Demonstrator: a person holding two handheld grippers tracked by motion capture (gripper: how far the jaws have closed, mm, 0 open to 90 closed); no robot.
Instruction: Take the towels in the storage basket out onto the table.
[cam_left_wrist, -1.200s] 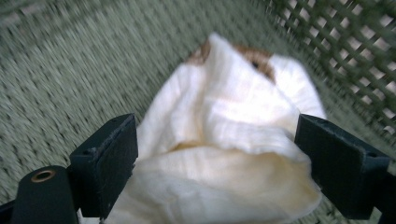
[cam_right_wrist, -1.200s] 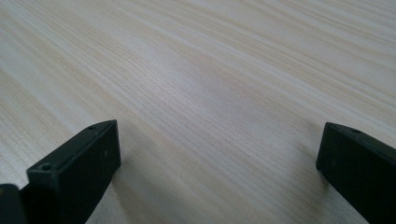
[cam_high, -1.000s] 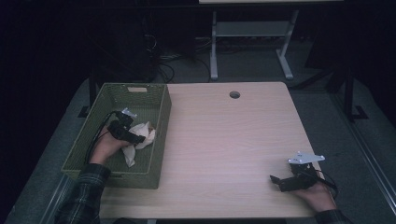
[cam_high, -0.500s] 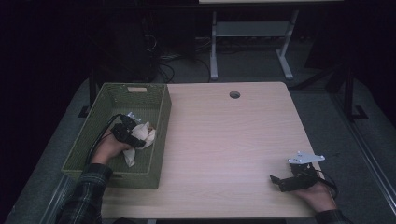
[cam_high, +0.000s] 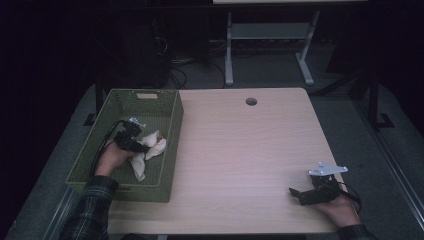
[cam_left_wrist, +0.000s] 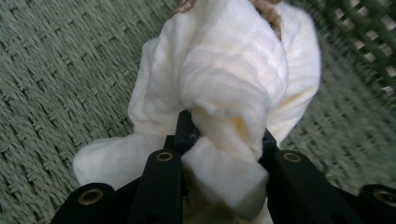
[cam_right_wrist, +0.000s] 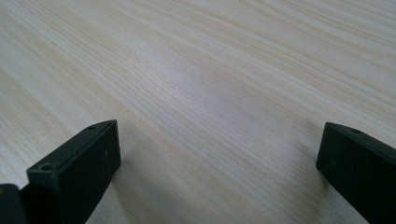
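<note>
— Where is the cloth?

— The cream cloth (cam_high: 147, 150) is inside the green woven basket (cam_high: 150, 97), which stands on the counter (cam_high: 250, 150) along its left edge. The cloth is bunched up toward the basket's right wall, with one end trailing toward the near wall.

— Who has hold of it?

— The left gripper (cam_high: 136, 142). In the left gripper view its jaws are clenched on a fold of the cloth (cam_left_wrist: 224, 93), with the fabric bulging out between and above them and the basket's woven floor (cam_left_wrist: 56, 79) behind it.

— And the other hand?

— The right gripper (cam_high: 300, 192) rests near the counter's front right corner, held by the person's right hand (cam_high: 340, 207). In the right gripper view its jaws stand wide apart, released, with bare wood grain between them.
</note>
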